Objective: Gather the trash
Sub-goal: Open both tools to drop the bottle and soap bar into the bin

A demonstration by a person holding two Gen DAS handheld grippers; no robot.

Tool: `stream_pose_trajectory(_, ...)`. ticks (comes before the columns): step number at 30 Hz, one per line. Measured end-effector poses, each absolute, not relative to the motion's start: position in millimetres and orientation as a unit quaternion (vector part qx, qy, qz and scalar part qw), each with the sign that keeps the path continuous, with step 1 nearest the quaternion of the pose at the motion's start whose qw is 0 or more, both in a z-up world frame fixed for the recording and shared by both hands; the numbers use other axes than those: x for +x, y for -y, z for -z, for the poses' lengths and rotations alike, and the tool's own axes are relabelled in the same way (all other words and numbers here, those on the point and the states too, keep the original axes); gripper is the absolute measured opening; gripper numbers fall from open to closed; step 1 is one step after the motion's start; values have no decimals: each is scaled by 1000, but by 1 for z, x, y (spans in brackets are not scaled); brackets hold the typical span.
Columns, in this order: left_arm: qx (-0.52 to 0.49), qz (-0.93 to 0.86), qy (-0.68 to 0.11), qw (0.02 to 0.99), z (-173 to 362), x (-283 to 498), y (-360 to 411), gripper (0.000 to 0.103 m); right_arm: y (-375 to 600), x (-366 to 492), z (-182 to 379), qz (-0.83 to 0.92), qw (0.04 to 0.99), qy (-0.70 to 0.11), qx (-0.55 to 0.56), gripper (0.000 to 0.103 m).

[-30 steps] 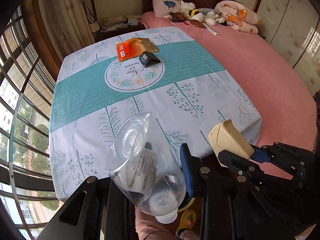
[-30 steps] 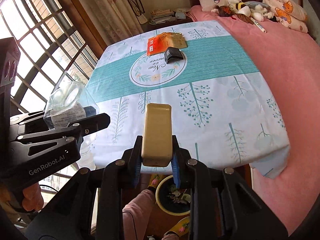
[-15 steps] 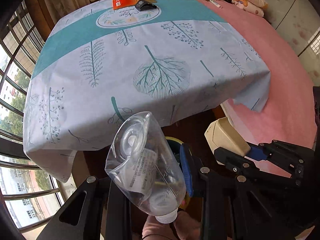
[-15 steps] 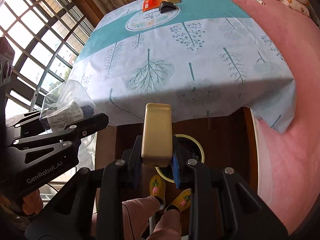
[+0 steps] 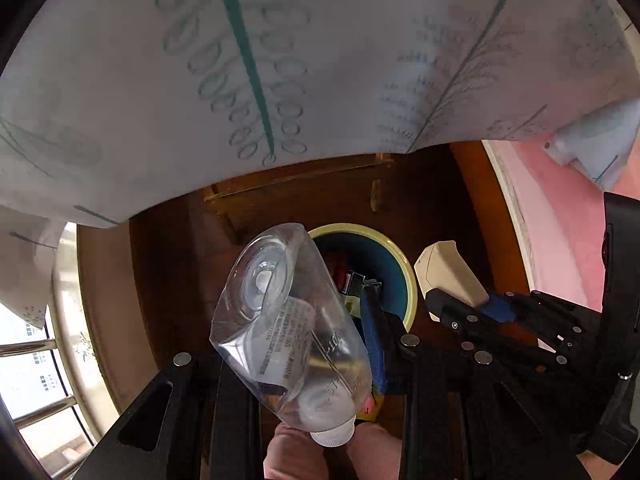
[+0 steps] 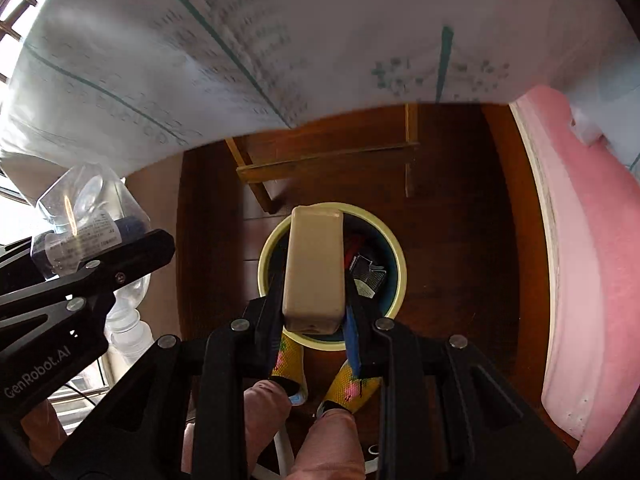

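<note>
Clear bottle (image 5: 288, 328): clamped in left gripper (image 5: 296, 360), cap toward camera, above floor beside bin (image 6: 394, 256) | Beige box (image 6: 314, 268): clamped in right gripper (image 6: 312, 320), directly over bin | Bin: yellow-rimmed, holds wrappers, below tablecloth (image 5: 320, 60) edge.

The tablecloth (image 6: 280, 40) was motion-blurred, its print unreadable. The bottle (image 5: 288, 332) hid the left gripper's (image 5: 304, 360) near finger and part of the bin (image 5: 408, 280). The box (image 6: 314, 268) covered bin contents (image 6: 368, 272), too dim to identify.
</note>
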State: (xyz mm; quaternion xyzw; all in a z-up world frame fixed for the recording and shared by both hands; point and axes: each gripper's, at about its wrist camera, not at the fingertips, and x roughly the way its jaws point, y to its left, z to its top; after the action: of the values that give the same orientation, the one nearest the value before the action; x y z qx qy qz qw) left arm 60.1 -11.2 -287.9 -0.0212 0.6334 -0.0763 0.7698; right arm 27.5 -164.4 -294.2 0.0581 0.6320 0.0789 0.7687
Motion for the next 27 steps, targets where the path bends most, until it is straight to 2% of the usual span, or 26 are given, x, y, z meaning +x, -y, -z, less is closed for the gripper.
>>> stream_pose_trajectory(8, -31, 70, -635, 769, 346, 48, 12, 30, 176, 28, 377, -66, 760, -642, 75, 23)
stream_pose_trajectory(10, -32, 73, -631, 772, 351, 44, 13, 38, 177, 28, 387, -63, 761, -641, 77, 23)
stream_pose_trajectory(12, -35, 74, -629, 773, 353, 43, 7, 60, 177, 28, 395, -62, 760, -641, 85, 23)
stream_pose_trajectory(15, -44, 70, -630, 773, 354, 45, 3, 74, 176, 30, 401, -65, 762, -640, 82, 27)
stream_pose_trajectory(17, -49, 70, -629, 773, 350, 48, -1, 79, 175, 29, 400, -62, 766, -635, 79, 34)
stream_pose_trajectory(27, -46, 50, -601, 796, 311, 50, -11, 82, 175, 27, 372, -58, 777, -621, 84, 47)
